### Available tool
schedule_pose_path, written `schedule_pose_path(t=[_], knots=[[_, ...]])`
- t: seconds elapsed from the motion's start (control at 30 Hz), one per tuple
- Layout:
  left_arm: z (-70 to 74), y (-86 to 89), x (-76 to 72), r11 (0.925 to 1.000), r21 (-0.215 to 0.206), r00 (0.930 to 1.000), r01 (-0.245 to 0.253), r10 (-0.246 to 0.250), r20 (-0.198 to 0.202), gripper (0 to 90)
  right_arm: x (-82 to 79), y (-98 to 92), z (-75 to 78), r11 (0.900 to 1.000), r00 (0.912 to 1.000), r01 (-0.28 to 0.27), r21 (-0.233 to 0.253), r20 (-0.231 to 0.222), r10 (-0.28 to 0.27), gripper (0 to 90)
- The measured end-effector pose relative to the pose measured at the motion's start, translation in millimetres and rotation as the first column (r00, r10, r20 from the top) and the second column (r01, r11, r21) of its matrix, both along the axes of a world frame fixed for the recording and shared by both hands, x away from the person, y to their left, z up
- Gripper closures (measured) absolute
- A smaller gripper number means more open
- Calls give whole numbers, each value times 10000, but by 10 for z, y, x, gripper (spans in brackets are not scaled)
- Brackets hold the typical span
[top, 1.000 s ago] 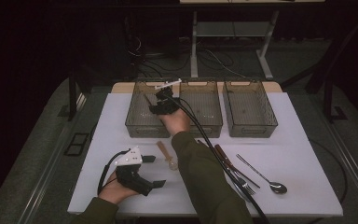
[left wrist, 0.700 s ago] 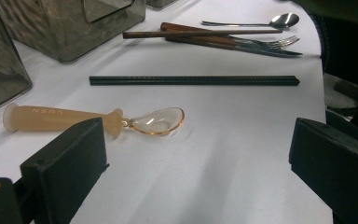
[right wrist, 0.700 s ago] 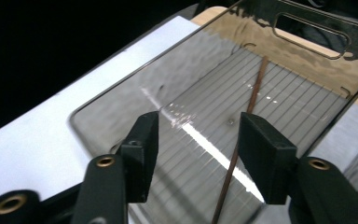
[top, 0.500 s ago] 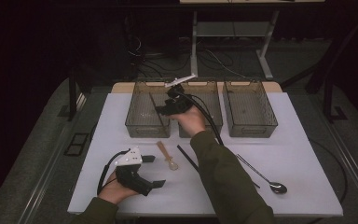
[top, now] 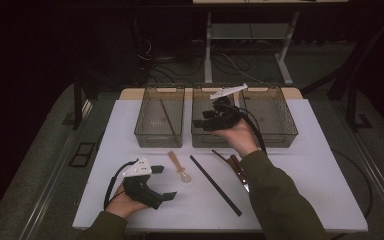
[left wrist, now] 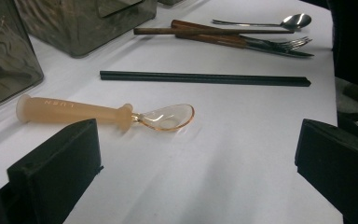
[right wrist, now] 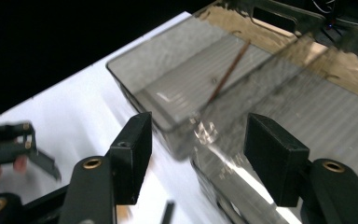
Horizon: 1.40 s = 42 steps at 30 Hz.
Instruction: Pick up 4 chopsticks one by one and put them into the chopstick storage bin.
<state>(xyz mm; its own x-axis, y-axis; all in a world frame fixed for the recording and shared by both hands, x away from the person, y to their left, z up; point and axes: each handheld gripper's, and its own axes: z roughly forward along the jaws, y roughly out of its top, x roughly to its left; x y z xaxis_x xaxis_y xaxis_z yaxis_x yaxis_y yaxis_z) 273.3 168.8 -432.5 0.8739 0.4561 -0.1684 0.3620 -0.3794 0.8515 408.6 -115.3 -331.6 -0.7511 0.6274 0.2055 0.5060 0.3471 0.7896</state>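
Left gripper (top: 167, 182) rested on the white table (top: 305, 170), jaws wide apart and empty, near the small orange plastic spoon (left wrist: 107, 113). Right gripper (top: 198, 124) hovered over the middle clear plastic bin (top: 205, 139), jaws wide apart, holding nothing.

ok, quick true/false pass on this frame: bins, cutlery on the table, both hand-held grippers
1. Three clear bins stand in a row at the table's far side. True: left bin, middle bin, right bin.
2. The right hand-held gripper is shut on a fork. False: its jaws are open and empty.
3. The left hand-held gripper rests open near the orange-handled spoon. True.
4. The black chopstick lies inside the left bin. False: it lies on the table; that bin holds a thin brown stick.
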Motion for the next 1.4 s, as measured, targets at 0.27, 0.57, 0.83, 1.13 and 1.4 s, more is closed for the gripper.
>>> schedule_pose_path(t=[0.27,0.57,0.83,1.13,1.4], knots=[[-13,4,4,9999,98,10000,-79,79,7,0,-181,-445,-99,9999,10000,-8,-160,17,8,410],[-17,4,6,9999,134,10000,-71,70,17,0,-372,-847,-240,9989,9999,110,-456,-13,-111,401],[-28,20,17,9999,159,10000,-52,51,65,0,-540,-1113,-358,9963,9997,129,-847,-197,-147,400],[-32,24,20,9998,163,10000,-59,59,22,0,-728,-1339,-565,9916,9981,162,-1286,-572,-237,413],[-29,22,14,9998,210,10000,-67,66,38,0,-934,-1490,-751,9920,9974,-29,-1259,-725,-63,461]])
